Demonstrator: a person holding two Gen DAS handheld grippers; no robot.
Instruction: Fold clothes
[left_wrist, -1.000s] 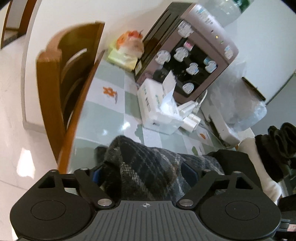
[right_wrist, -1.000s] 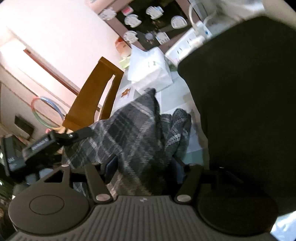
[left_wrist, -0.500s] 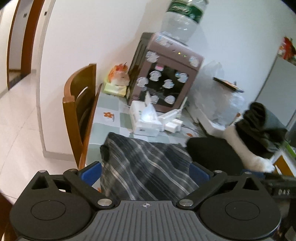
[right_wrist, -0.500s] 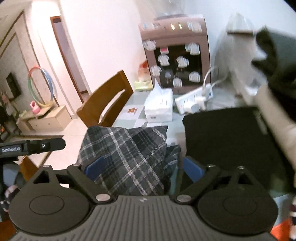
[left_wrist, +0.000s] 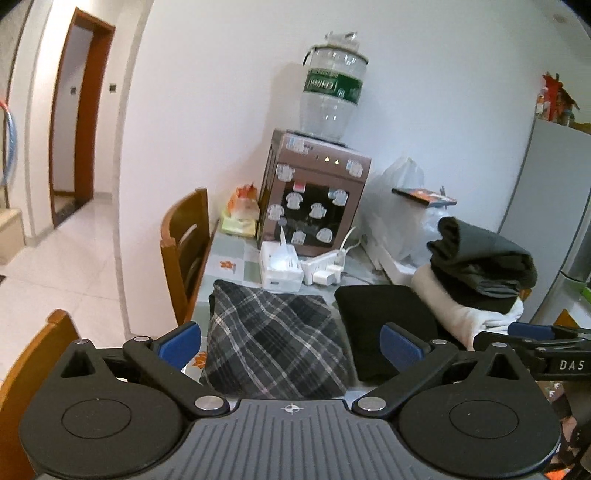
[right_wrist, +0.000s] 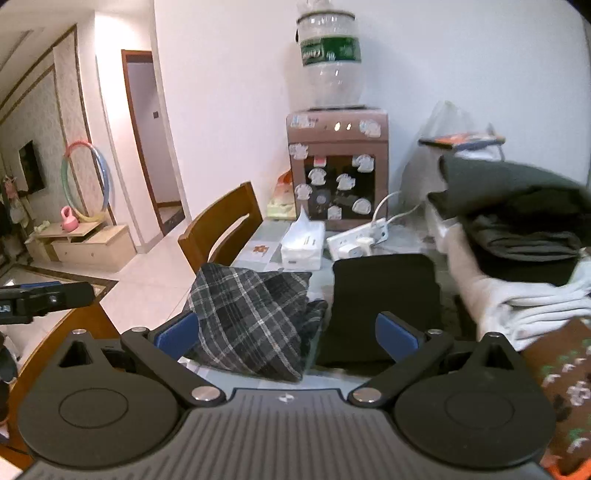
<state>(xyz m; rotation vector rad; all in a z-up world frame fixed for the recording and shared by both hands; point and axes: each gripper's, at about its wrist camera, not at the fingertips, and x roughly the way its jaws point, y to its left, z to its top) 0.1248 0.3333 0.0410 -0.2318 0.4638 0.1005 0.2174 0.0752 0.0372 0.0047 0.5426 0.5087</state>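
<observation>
Left tongs (left_wrist: 290, 343) spread wide, blue pads clear of any cloth. Right tongs (right_wrist: 286, 330) opening, nothing between the pads either. Ahead of and below both tongs, on the worktop (left_wrist: 236, 267) with its pale green check cover — a folded grey plaid garment (left_wrist: 271, 341), lying flat, untouched. Just right of it, close alongside, a folded black garment (left_wrist: 386, 325), also flat. Further right of the tongs, a stack of folded clothes: a dark grey-green piece (left_wrist: 482, 260) on top, white pieces (right_wrist: 517, 291) beneath. At the near right of the right tongs, a brown patterned cloth (right_wrist: 561, 384), only partly in view. Beyond the plaid garment, a white tissue box (left_wrist: 280, 266) and a white power strip (left_wrist: 325, 267) — behind those a brown water dispenser (left_wrist: 314, 206) carrying a clear bottle (left_wrist: 330, 99). Left of the tongs, a wooden chair (left_wrist: 186, 243) drawn up against the worktop's edge.
</observation>
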